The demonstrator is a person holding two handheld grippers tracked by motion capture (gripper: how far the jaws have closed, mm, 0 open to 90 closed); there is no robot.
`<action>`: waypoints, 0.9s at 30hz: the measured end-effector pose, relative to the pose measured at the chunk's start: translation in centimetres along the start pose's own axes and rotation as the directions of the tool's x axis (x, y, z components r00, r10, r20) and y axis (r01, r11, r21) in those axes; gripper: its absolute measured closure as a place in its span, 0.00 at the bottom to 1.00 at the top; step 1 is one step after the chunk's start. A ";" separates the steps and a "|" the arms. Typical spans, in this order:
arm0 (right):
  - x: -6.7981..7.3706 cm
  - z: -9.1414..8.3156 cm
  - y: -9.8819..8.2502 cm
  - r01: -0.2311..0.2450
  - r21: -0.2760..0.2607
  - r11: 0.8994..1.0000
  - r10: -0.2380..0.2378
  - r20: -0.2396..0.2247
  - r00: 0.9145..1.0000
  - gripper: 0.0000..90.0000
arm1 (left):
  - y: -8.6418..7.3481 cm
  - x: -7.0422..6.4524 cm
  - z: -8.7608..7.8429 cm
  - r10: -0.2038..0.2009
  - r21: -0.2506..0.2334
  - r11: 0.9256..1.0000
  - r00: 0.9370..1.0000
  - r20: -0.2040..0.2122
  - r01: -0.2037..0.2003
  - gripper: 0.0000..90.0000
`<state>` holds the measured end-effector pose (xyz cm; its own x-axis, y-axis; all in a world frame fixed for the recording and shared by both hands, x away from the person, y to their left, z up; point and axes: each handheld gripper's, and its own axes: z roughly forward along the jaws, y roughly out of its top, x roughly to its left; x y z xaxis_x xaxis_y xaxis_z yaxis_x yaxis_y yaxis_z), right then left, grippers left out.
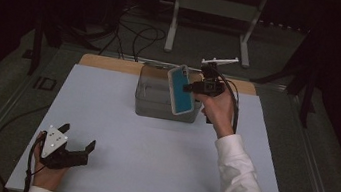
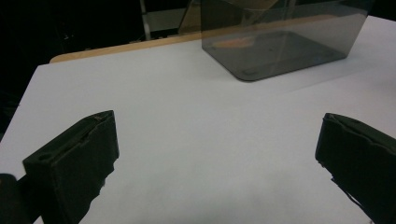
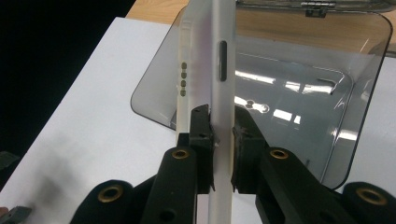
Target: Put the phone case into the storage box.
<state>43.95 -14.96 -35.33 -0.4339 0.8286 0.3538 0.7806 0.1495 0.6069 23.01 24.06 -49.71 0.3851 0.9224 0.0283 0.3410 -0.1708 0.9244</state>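
Two jaws around phone (image 3: 219,70)

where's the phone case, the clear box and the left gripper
phone case (image 1: 182,90), high view, on its blue face
clear box (image 1: 150,98), high view, on its front wall
left gripper (image 1: 77,139), high view, midway between its open fingertips

White sleeves (image 1: 242,182), black tongs (image 1: 75,151) with brass screws, grey three-cornered plate (image 1: 54,141), trailing cables

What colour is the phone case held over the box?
Teal face, white rim; the phone case shows best in the high view.
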 end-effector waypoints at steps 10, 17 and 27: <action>-0.3 0.3 0.8 -0.019 -0.011 1.000 0.020 0.029 0.999 0.91 | 0.0 -0.1 0.1 0.008 0.003 1.000 1.000 -0.002 -0.008 0.00; -0.5 0.4 1.3 -0.045 -0.019 0.999 0.046 0.038 0.998 0.91 | 0.0 -0.1 0.1 0.006 0.003 1.000 1.000 -0.003 -0.006 0.00; -0.7 0.9 1.8 -0.063 -0.029 0.998 0.065 0.061 0.996 0.91 | -0.1 -0.1 0.1 0.007 0.003 1.000 1.000 -0.003 -0.007 0.00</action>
<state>46.00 -14.77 -35.12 -0.3538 0.8681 0.3482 0.7932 0.0812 0.6035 23.01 23.97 -49.79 0.3850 0.9222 0.0358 0.3412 -0.1783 0.9229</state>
